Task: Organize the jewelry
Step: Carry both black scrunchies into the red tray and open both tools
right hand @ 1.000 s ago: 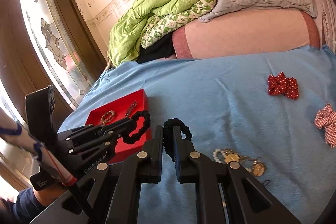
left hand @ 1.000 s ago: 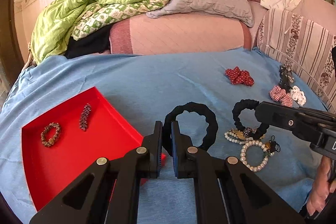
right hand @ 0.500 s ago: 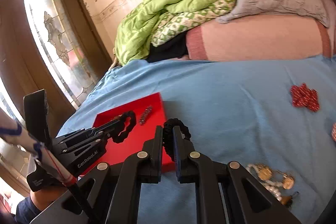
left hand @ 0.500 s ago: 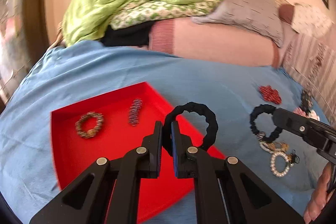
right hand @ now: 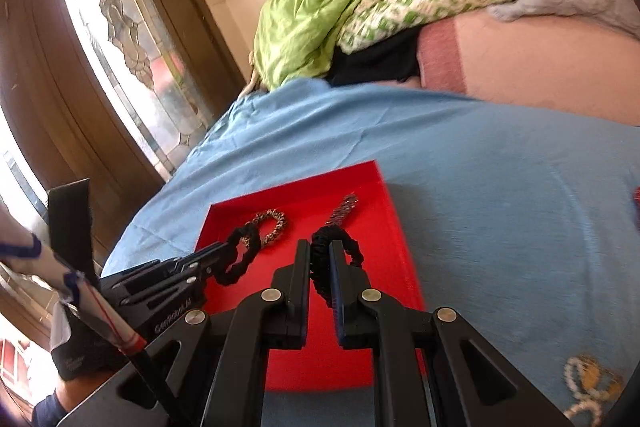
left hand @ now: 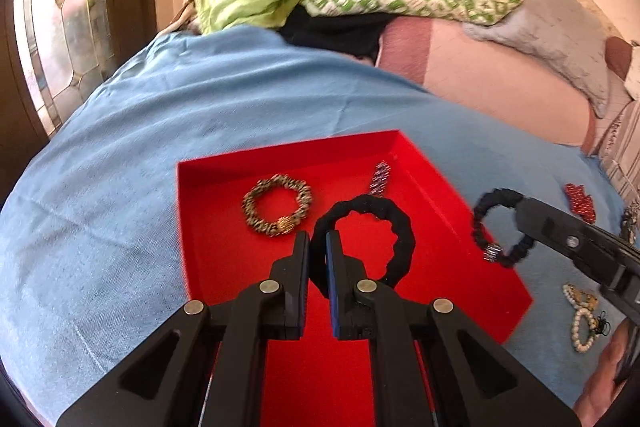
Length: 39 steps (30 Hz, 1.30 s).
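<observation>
I'm swinging both grippers over from the jewelry pile, so the red tray [left hand: 208, 211] is now under them. My left gripper [left hand: 318, 247] is clamped on a black scrunchie [left hand: 396, 239] above the tray's middle; my right gripper [right hand: 320, 255] is pinching a black bracelet [right hand: 352, 247] above its right side. Release looks next.

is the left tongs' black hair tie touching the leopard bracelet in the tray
Apart. In the left wrist view, red tray floor shows between the black hair tie in the left tongs and the leopard bracelet.
</observation>
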Each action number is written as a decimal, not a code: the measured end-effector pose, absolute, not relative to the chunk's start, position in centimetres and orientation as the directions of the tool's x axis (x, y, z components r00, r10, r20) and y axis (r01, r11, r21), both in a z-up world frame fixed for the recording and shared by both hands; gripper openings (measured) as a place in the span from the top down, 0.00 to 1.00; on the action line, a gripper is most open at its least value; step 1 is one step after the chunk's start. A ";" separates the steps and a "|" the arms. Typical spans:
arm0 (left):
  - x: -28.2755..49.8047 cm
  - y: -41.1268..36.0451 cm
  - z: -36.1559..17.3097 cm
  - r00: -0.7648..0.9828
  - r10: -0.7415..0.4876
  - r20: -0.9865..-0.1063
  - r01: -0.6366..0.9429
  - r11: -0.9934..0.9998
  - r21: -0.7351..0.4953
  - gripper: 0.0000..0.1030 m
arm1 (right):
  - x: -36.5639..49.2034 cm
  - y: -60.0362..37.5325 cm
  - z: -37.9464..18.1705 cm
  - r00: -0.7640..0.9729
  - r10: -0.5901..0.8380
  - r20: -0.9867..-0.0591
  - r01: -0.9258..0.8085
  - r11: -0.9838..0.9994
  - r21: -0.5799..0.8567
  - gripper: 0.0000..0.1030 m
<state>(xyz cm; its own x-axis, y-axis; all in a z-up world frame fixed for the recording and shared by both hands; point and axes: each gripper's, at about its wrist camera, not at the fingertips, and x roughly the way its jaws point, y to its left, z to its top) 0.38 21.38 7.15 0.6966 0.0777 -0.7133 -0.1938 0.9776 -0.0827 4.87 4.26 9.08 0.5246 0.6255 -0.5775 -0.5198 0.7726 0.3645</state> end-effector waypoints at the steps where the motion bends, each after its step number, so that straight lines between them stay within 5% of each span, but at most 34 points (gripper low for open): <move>1: 0.5 21.4 7.0 0.692 0.083 -0.718 -0.200 0.977 -0.079 0.92 | 5.2 4.7 8.8 0.518 0.626 -0.583 -0.521 0.772 0.365 0.90; 30: 3.9 21.9 4.0 0.571 0.118 -0.813 -0.288 0.955 -0.063 0.92 | 11.0 8.7 2.2 0.386 0.566 -0.729 -0.455 0.804 0.383 0.89; 31: 3.9 21.9 4.0 0.571 0.117 -0.813 -0.287 0.956 -0.064 0.89 | 11.0 8.7 2.2 0.383 0.567 -0.729 -0.457 0.802 0.384 0.89; 34: 3.7 22.1 4.4 0.581 0.129 -0.804 -0.299 0.952 -0.063 0.59 | 11.0 8.4 2.6 0.381 0.577 -0.722 -0.460 0.796 0.393 0.83; 37: 3.3 22.2 5.0 0.599 0.141 -0.788 -0.307 0.949 -0.064 0.57 | 10.8 7.9 3.6 0.390 0.592 -0.705 -0.462 0.788 0.406 0.63; 39: 3.2 22.3 5.2 0.605 0.140 -0.783 -0.311 0.948 -0.071 0.57 | 10.6 7.5 4.2 0.392 0.607 -0.691 -0.466 0.779 0.420 0.63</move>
<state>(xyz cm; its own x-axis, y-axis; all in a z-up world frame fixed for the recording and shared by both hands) 3.23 22.34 5.18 0.6055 0.1399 -0.7835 -0.3113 0.9476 -0.0713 10.59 7.52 4.22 0.3923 0.6072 -0.6910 -0.4660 0.7788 0.4198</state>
